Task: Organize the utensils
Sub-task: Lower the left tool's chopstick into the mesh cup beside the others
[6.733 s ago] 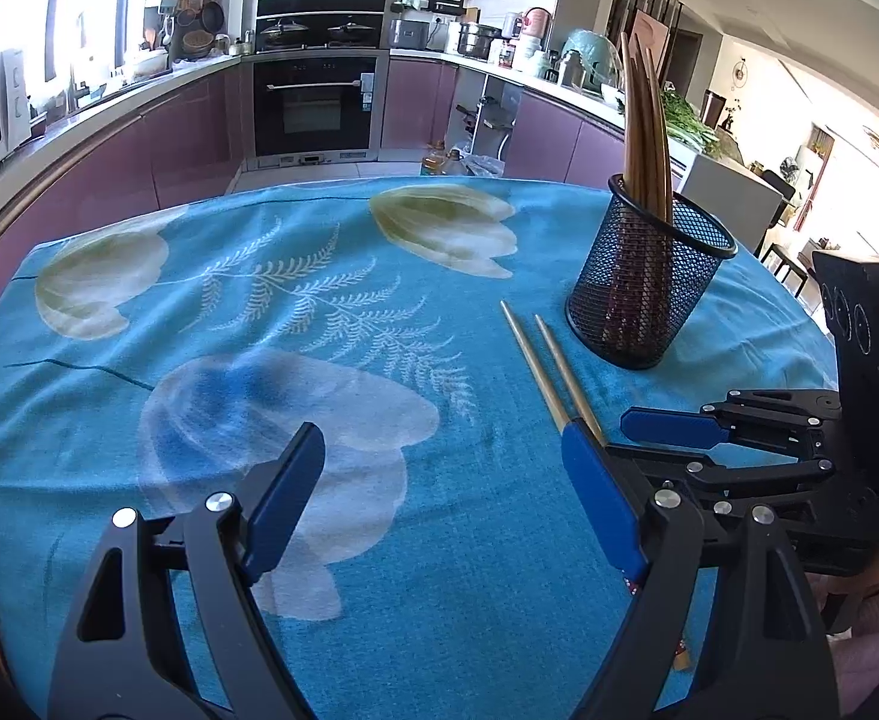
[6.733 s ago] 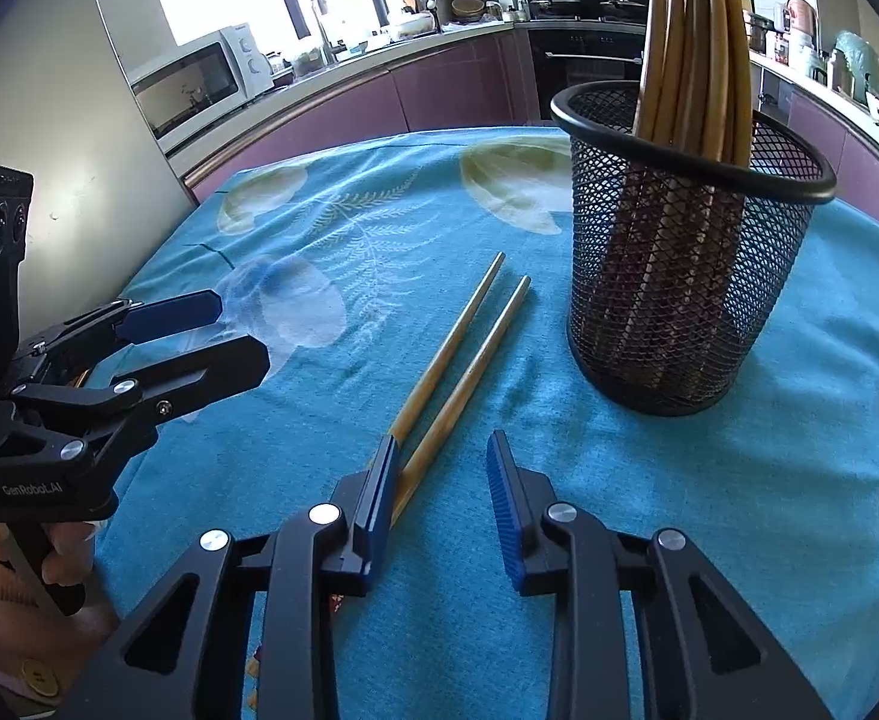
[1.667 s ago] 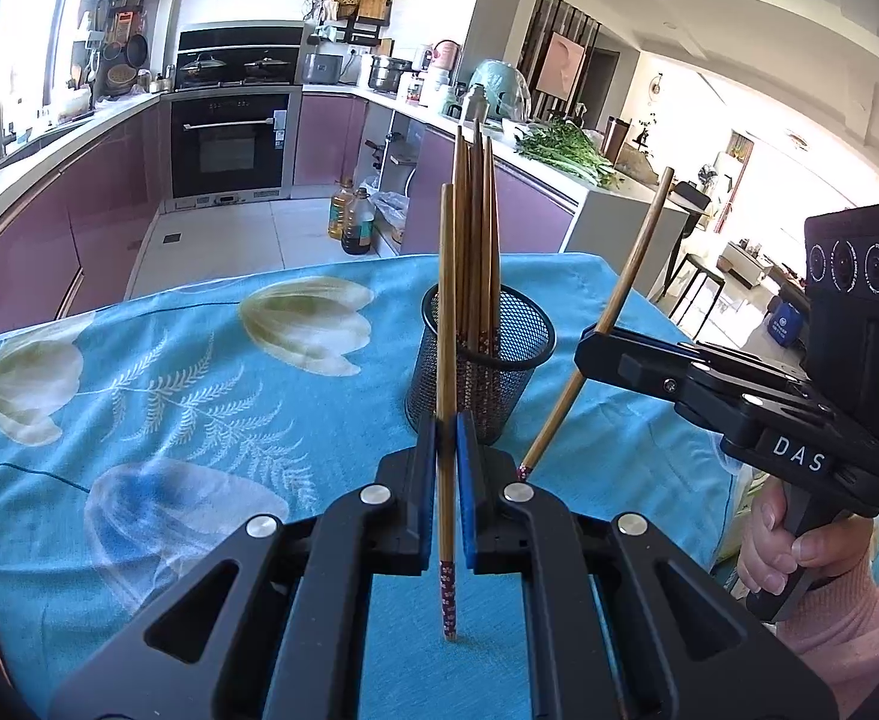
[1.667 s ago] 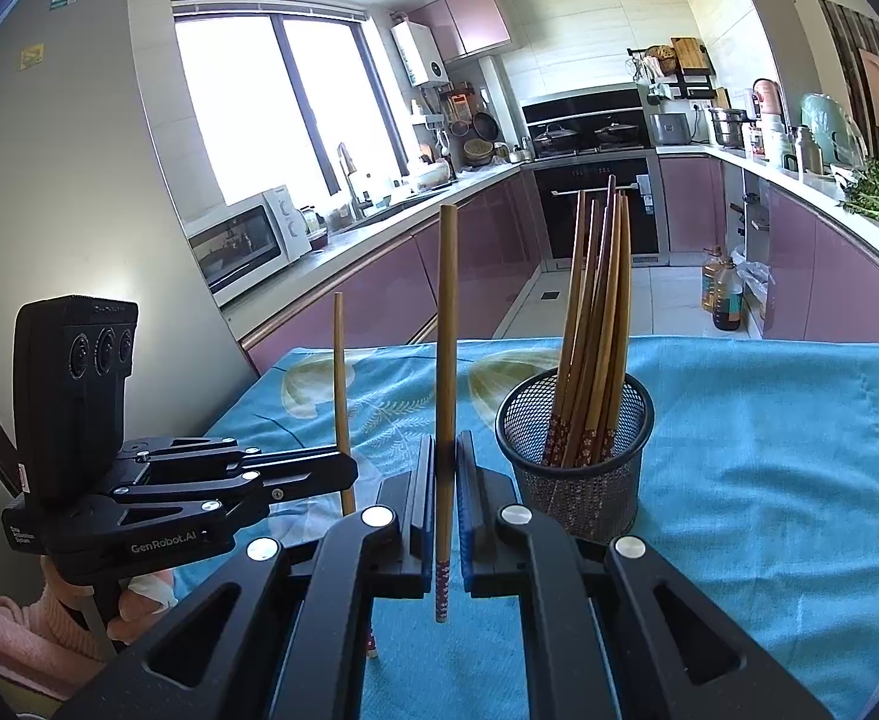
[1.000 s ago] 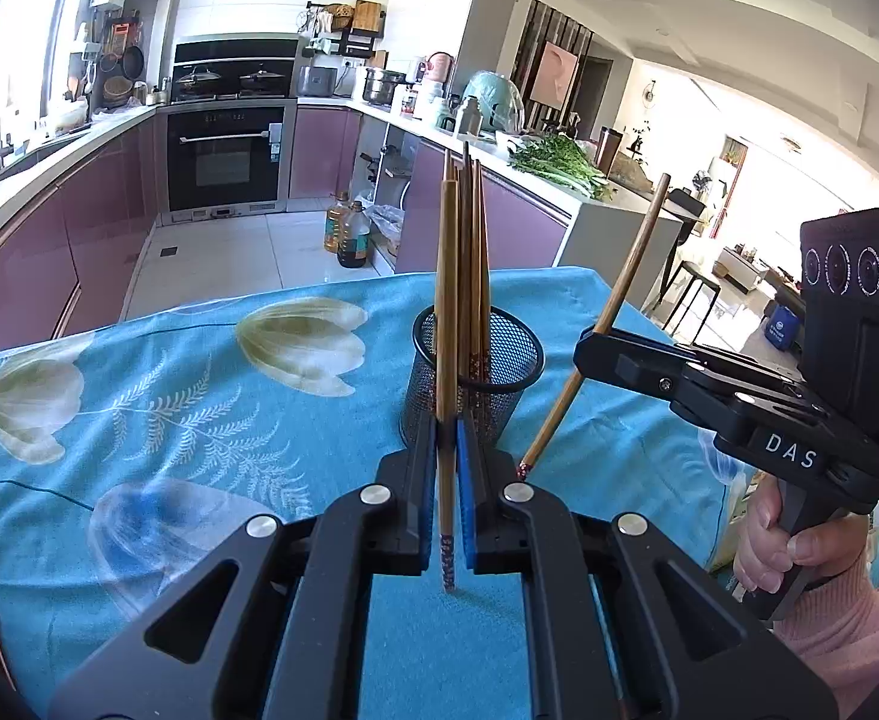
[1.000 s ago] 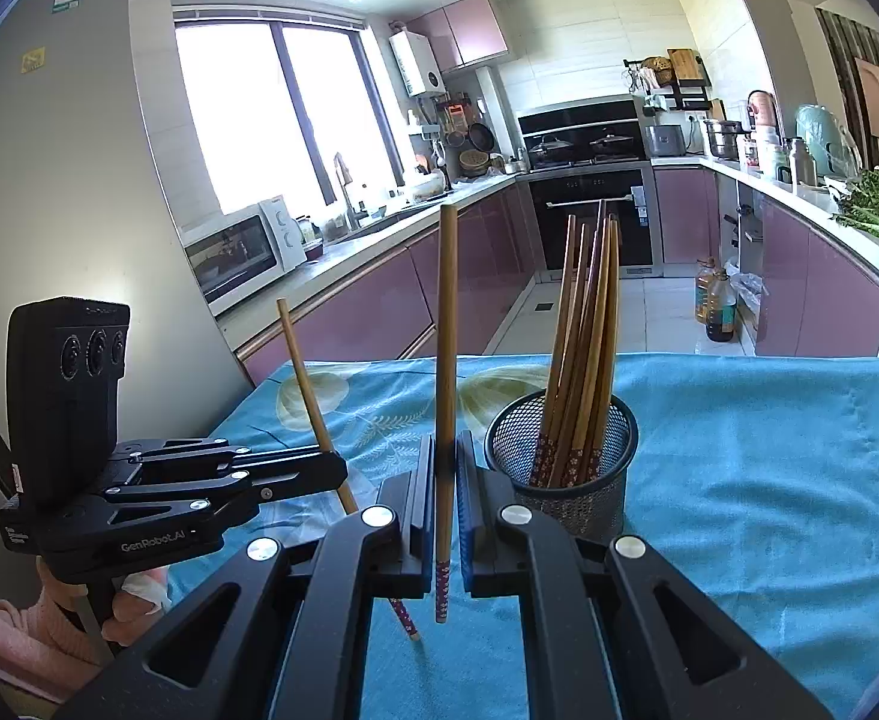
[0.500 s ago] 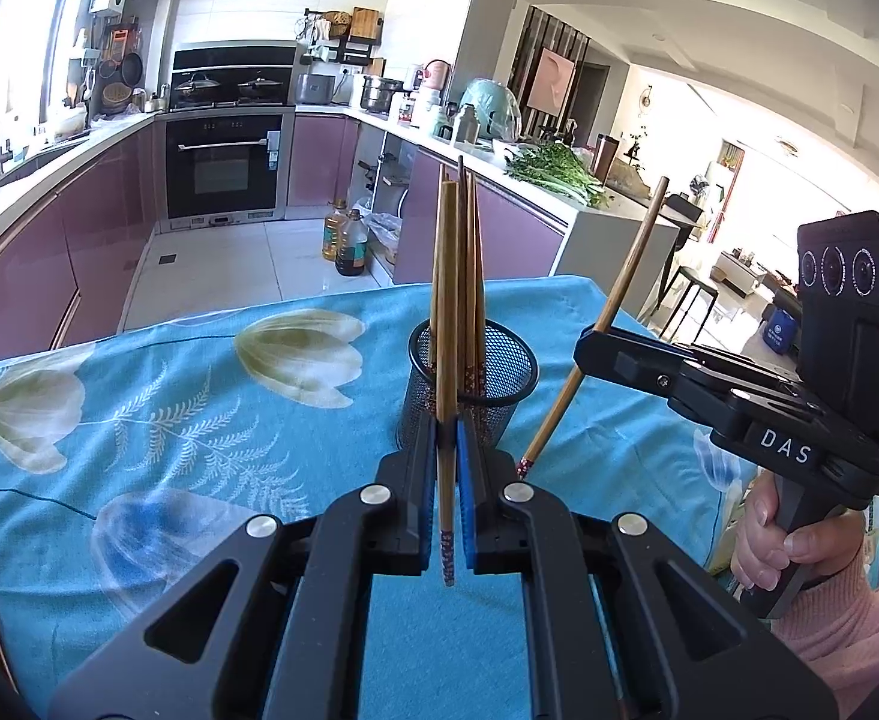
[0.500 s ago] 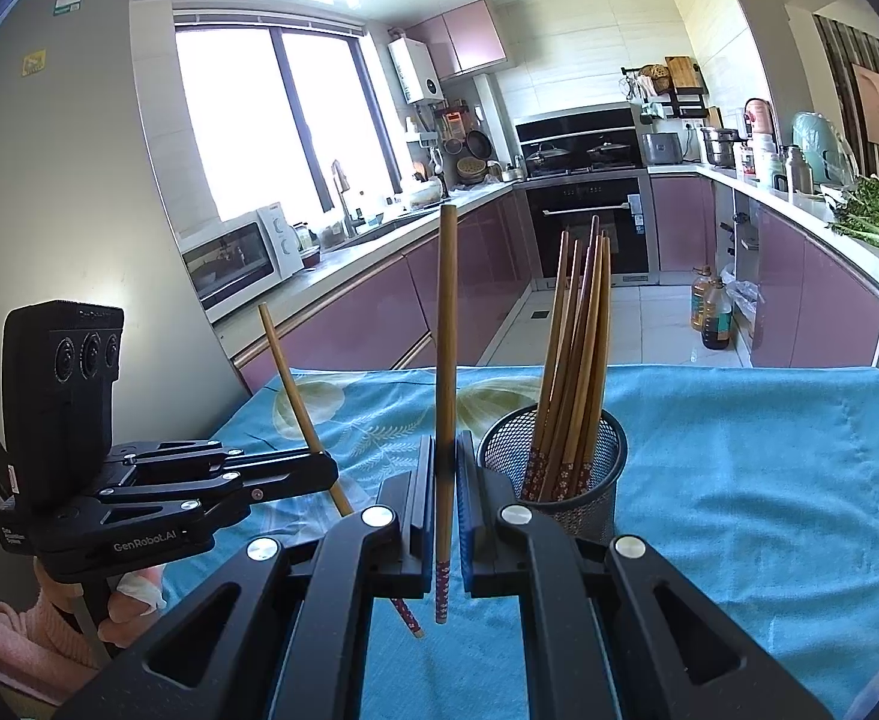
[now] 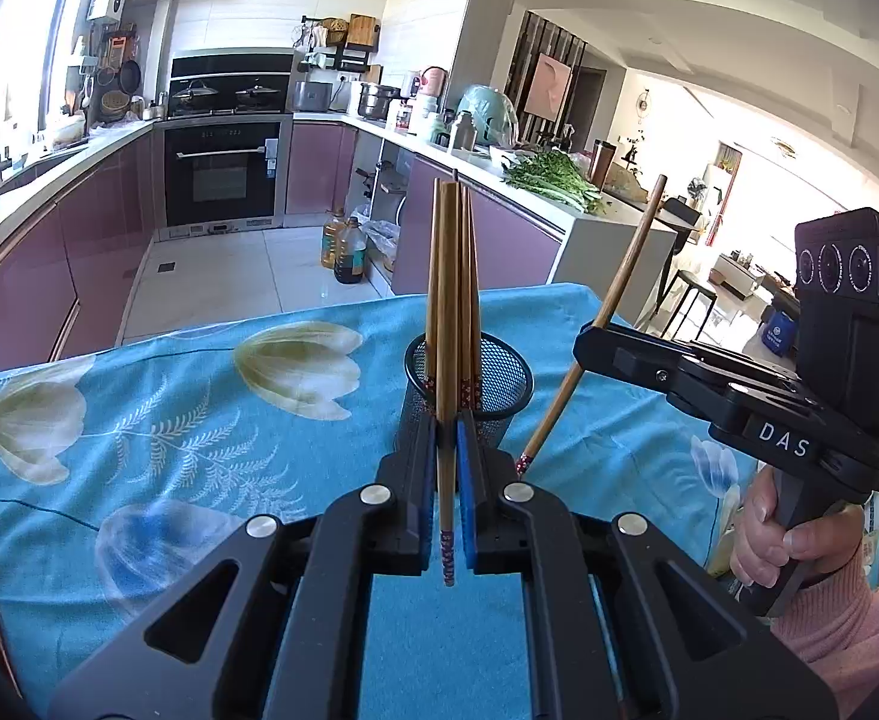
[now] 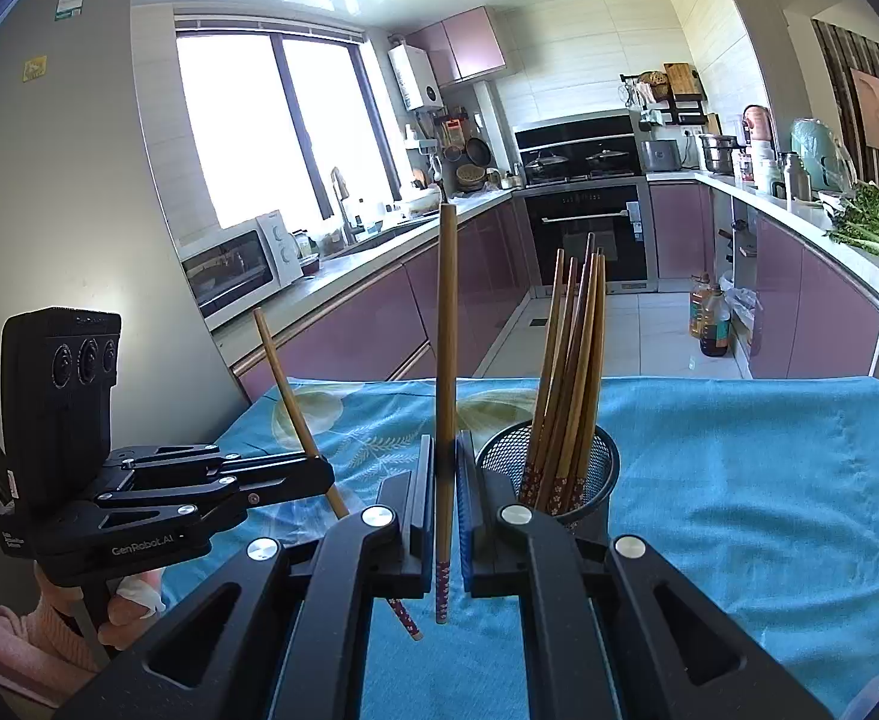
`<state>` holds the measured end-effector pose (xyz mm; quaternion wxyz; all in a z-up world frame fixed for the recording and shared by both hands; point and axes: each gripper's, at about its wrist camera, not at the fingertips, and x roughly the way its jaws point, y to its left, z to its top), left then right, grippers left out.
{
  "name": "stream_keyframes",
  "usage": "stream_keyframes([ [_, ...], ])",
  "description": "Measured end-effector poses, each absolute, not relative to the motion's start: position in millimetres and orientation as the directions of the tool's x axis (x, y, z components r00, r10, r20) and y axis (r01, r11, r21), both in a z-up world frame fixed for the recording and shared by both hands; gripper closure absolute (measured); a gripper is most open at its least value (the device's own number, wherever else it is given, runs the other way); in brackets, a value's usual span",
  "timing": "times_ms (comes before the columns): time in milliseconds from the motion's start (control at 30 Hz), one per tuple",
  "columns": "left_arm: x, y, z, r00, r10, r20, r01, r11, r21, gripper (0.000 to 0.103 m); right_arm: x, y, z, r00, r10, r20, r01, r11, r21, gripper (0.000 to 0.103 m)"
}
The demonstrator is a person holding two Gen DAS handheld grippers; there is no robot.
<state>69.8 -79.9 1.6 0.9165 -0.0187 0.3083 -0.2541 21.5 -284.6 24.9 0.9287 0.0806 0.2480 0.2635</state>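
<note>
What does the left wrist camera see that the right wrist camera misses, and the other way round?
Only the left wrist view shows the right gripper from the side, pinching a slanted chopstick, plus the bright room behind it. Only the right wrist view shows the window, the microwave and the left gripper from the side. Both show the mesh holder of chopsticks, the blue tablecloth and the oven.
</note>
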Motion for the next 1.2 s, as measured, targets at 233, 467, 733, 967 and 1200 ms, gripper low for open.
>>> stream_keyframes([
  [233, 70, -80, 7, 0.687, -0.477, -0.548, 0.457, 0.870, -0.185, 0.096, 21, -284, 29, 0.743, 0.531, -0.407, -0.456, 0.847, 0.273, 0.097],
  [467, 71, -81, 11, 0.692, -0.478, -0.541, 0.459, 0.870, -0.181, 0.096, 23, -285, 33, 0.749, 0.529, -0.399, -0.458, 0.848, 0.267, 0.097],
  [733, 72, -81, 15, 0.699, -0.478, -0.533, 0.461, 0.870, -0.176, 0.096, 25, -283, 35, 0.752, 0.528, -0.394, -0.459, 0.849, 0.262, 0.097],
  [967, 74, -82, 20, 0.704, -0.478, -0.526, 0.463, 0.870, -0.170, 0.096, 26, -282, 37, 0.755, 0.528, -0.389, -0.461, 0.849, 0.258, 0.097],
  [1200, 74, -84, 24, 0.710, -0.477, -0.518, 0.466, 0.870, -0.162, 0.096, 27, -283, 38, 0.755, 0.529, -0.388, -0.461, 0.849, 0.259, 0.097],
])
